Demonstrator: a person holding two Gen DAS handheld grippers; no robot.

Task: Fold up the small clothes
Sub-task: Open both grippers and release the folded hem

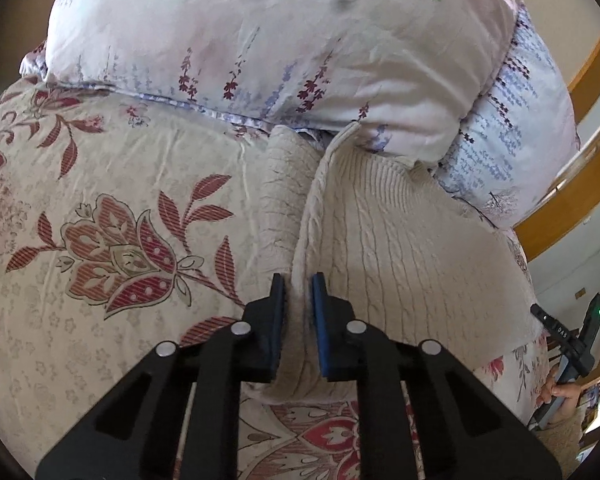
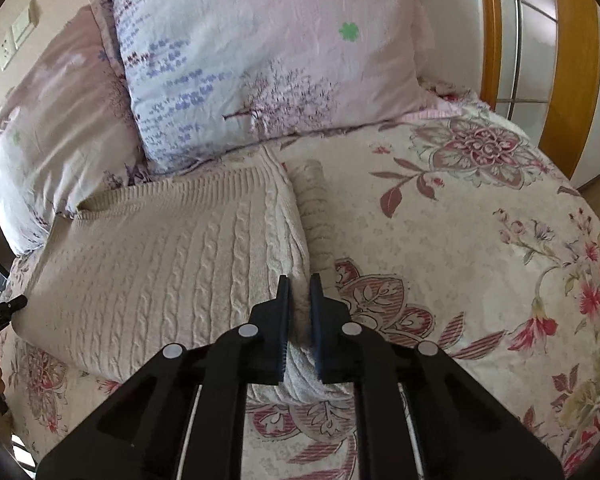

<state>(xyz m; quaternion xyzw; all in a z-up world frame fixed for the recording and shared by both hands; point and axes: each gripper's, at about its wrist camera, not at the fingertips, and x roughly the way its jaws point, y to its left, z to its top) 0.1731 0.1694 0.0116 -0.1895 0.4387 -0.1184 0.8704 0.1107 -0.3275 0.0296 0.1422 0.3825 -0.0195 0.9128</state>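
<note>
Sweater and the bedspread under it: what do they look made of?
Sweater: cream knit, likely wool, cotton or acrylic yarn; raised cable ropes and a ribbed hem show, matte and soft. Bedspread: thin woven cloth, probably cotton, with a printed flower pattern and fine creases; matte.

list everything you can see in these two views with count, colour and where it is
sweater: one, cream cable knit, flat on the bed, far edge by the pillows
bedspread: one, cream with red and pink flowers, under the sweater
pillows: two, pale pink and lilac print, at the head of the bed
wall sockets: two plates, white, upper left of the right wrist view
wooden frame: orange-brown, beyond the bed
left gripper: black with blue pads, shut on the sweater's left near corner
right gripper: same colours, shut on its right near corner
hand: one, holding the right gripper's handle
</note>
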